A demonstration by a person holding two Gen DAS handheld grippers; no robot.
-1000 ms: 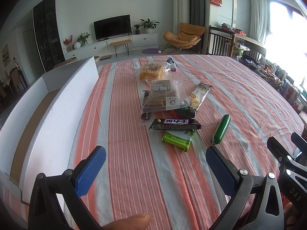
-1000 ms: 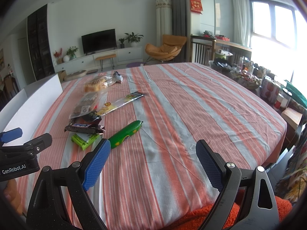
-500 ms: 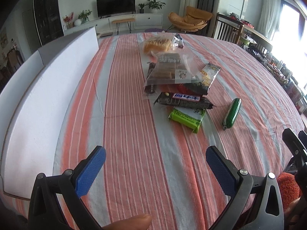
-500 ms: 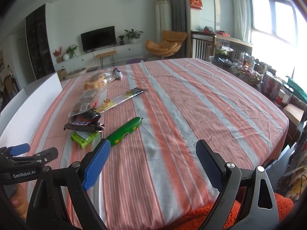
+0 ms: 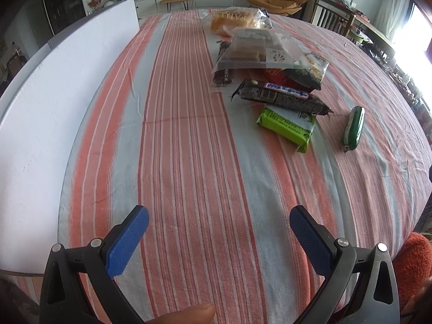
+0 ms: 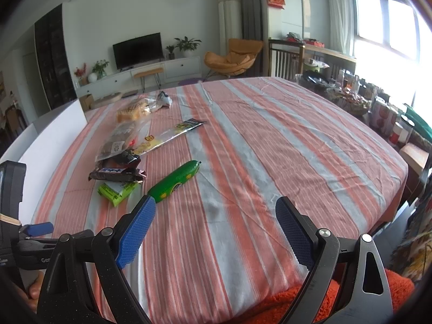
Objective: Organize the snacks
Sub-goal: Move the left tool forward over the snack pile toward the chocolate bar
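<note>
Below, your left gripper [image 5: 219, 224] hangs over the striped tablecloth [image 5: 189, 140] with its blue pads spread wide and nothing between them; your right gripper [image 6: 215, 216] is likewise spread and empty.

Left wrist view only: the white box wall [image 5: 54, 102] fills the left side, just beside the cloth. The snacks lie ahead and to the right in a loose pile: a clear bag of biscuits [image 5: 253, 50] overlapping a dark wafer pack [image 5: 223, 67], a red wrapper [image 5: 275, 75] showing beneath it, and a yellow-and-black packet [image 5: 310, 71] beside that. Nearer you, a dark chocolate bar [image 5: 280, 97] with a blue-and-white logo, its lettering too blurred to read, overlaps a lime-green bar [image 5: 287, 129]. A green sausage stick [image 5: 353, 128] lies apart to the right. A bag of golden pastries [image 5: 232, 19] sits at the far end.

Right wrist view only: a television [image 6: 138, 50], an orange armchair [image 6: 235, 59] and a bright window [image 6: 383, 27] behind the table. The yellow-and-black packet proves long and narrow. Your left gripper's side shows at lower left, marked "Gen", the rest hidden.
</note>
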